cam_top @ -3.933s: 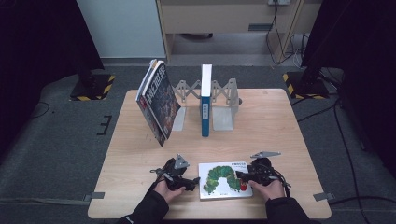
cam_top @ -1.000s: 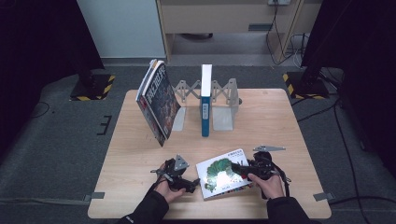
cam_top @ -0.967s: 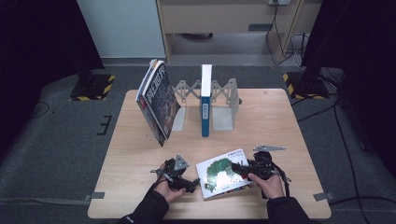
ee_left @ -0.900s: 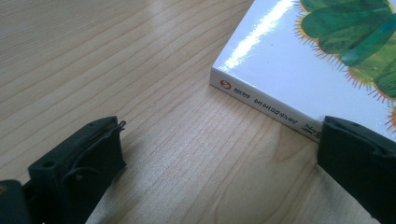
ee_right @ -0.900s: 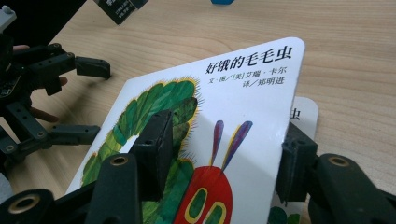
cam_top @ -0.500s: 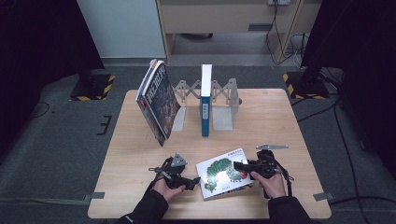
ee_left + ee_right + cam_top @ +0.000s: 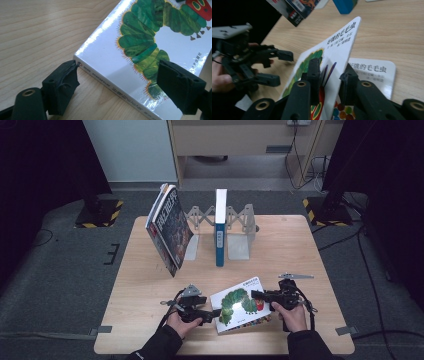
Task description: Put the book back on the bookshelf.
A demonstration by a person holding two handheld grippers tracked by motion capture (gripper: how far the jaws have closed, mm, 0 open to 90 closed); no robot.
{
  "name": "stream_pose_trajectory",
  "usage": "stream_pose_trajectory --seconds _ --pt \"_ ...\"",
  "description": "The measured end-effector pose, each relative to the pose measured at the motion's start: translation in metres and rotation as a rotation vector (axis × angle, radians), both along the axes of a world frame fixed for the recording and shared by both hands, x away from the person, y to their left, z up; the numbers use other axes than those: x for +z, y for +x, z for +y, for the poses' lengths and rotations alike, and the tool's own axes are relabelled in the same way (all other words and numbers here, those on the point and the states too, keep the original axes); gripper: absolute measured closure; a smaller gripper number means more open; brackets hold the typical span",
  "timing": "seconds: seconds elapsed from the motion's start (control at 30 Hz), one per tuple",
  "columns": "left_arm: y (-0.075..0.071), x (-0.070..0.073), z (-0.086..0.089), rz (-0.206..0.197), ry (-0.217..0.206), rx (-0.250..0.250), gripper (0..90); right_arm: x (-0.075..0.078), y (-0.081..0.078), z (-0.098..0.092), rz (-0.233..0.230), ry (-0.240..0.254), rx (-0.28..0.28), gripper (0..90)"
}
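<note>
Now our right hand-held gripper (image 7: 328,75) has just closed on the caterpillar book's (image 7: 241,307) front cover, lifting it off the pages (apparently opening it); our left hand-held gripper (image 7: 117,87) stands wide at the spine, on the surface (image 7: 150,285).

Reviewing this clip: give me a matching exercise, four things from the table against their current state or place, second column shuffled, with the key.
Things:
1. caterpillar book cover
2. left gripper
3. blue book
4. dark-covered book

States:
A. leans tilted at the left end of the rack
B. pinched between the fingers and lifted off the pages
C. stands upright in the rack
D. open, fingers on either side of the book's corner

Pairs: 1-B, 2-D, 3-C, 4-A
</note>
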State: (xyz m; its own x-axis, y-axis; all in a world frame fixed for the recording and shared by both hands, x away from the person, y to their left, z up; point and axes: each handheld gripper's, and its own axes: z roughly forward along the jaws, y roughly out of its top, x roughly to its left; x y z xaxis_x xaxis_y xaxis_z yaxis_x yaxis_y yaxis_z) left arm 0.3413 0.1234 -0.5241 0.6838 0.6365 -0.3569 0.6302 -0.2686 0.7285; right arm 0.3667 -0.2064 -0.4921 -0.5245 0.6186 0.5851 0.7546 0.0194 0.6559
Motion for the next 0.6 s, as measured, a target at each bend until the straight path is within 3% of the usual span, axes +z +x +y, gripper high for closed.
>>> stream_pose_trajectory --seconds 0.43,0.6 --pt "-0.0005 -0.0062 -0.0067 0.018 0.016 -0.021 14.9 0.0039 -0.0010 -0.0011 0.004 0.087 0.010 81.9" --pt "0.0006 -0.0081 -0.0083 0.034 -0.011 -0.028 13.1 0.0071 -0.0024 -0.0005 -0.021 0.106 0.027 82.9"
